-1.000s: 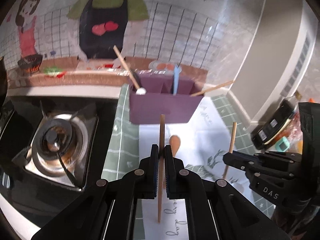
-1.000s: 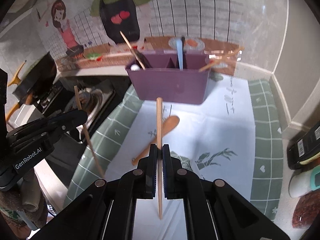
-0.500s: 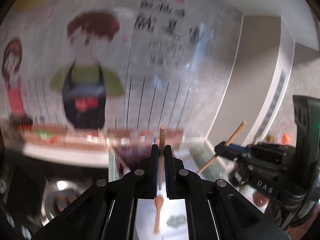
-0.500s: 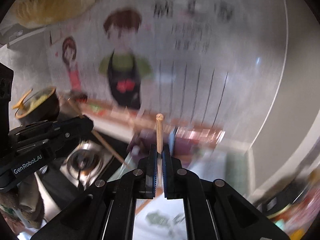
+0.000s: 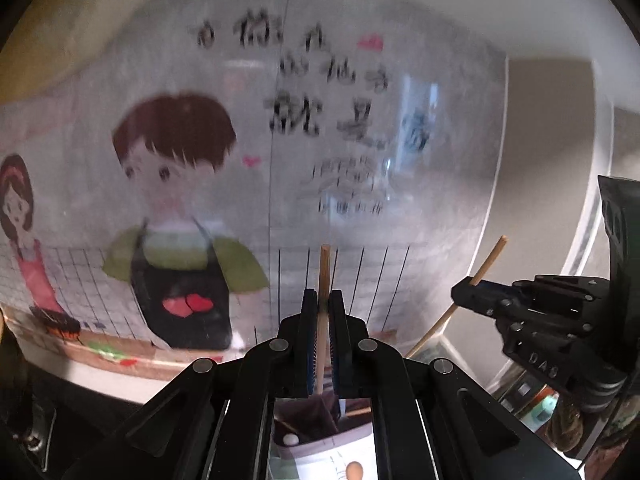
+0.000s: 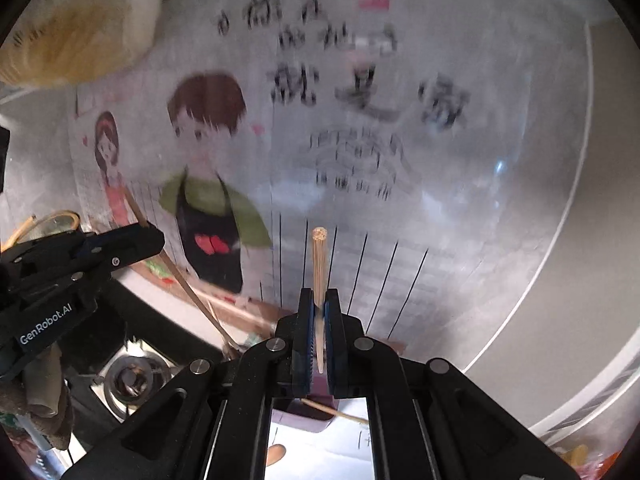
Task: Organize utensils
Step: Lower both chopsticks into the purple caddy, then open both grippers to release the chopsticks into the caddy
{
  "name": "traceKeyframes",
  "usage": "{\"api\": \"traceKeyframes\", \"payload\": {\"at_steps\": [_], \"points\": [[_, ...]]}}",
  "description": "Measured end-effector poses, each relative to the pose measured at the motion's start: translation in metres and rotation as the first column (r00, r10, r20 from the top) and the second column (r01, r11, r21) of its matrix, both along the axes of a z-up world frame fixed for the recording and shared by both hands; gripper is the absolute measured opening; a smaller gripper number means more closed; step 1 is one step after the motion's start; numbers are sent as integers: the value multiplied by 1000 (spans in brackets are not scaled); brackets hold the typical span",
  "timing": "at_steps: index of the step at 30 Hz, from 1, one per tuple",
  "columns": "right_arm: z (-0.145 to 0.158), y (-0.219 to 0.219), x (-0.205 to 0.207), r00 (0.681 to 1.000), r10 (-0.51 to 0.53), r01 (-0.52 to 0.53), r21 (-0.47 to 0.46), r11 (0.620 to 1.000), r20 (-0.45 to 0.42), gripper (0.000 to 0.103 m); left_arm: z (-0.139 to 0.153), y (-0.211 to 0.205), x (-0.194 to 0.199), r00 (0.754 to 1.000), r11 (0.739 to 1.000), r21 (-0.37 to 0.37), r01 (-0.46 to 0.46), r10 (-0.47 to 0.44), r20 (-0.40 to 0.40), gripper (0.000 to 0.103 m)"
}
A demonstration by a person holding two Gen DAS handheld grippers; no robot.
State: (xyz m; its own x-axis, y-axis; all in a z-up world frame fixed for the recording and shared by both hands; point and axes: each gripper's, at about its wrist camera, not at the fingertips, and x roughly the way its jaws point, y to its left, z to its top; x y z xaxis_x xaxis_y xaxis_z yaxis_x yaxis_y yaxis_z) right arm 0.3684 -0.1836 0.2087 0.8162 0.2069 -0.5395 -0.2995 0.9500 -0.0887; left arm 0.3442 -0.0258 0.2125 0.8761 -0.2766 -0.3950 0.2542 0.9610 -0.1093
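Note:
My left gripper is shut on a wooden chopstick that stands upright between its jaws. My right gripper is shut on a second wooden chopstick, its end pointing at the camera. Both are raised above the purple utensil holder, seen low between the left fingers, and a corner of it shows in the right wrist view. Each gripper shows in the other's view, the right one and the left one, each with its chopstick slanted. A wooden spoon lies on the mat below.
A cartoon wall sticker fills the background. A gas burner sits at the lower left of the right wrist view. A pan is at the far left. Packets lie at the right on the counter.
Both grippers have risen and tilted upward with their chopsticks. The holder and mat have dropped from the middle of the views to the bottom edge. The wall now fills both views.

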Motion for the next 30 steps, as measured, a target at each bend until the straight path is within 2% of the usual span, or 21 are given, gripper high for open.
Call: {"api": "traceKeyframes", "payload": {"at_steps": [7,11,15,17,20,22,23,26,29,30], "points": [[-90,6,52,980,2,-5,-13,1000,-198,5,-81,-14,50,983,1000,16,14,-11,-184,5],[-141,11,78,944,13,-13,0,1000,-329,5,-126,-18,81,956,1000,17,15,-10,-293,5],[-183,15,90,909,12,-19,-14,1000,-417,5,-161,-22,97,928,999,28,32,-19,-372,7],[-194,14,91,896,17,-25,-11,1000,-443,6,-178,-22,104,912,999,21,37,-25,-410,8],[-198,10,90,894,21,-23,1,1000,-447,13,-190,-17,107,896,1000,4,27,-23,-443,11],[-191,5,84,905,23,-21,9,1000,-425,20,-190,-14,106,891,1000,-3,19,-18,-453,26],[-185,2,78,915,21,-19,8,1000,-403,25,-188,-11,101,894,1000,-7,12,-14,-448,28],[-163,-4,55,940,29,-29,5,1000,-340,28,-177,-3,85,905,1000,-3,-6,4,-426,28],[-148,-7,30,959,25,-32,-22,999,-281,34,-169,4,67,912,999,3,-32,30,-410,45],[-147,-9,23,961,26,-33,-23,999,-276,40,-167,5,60,914,999,1,-36,33,-405,49]]}}
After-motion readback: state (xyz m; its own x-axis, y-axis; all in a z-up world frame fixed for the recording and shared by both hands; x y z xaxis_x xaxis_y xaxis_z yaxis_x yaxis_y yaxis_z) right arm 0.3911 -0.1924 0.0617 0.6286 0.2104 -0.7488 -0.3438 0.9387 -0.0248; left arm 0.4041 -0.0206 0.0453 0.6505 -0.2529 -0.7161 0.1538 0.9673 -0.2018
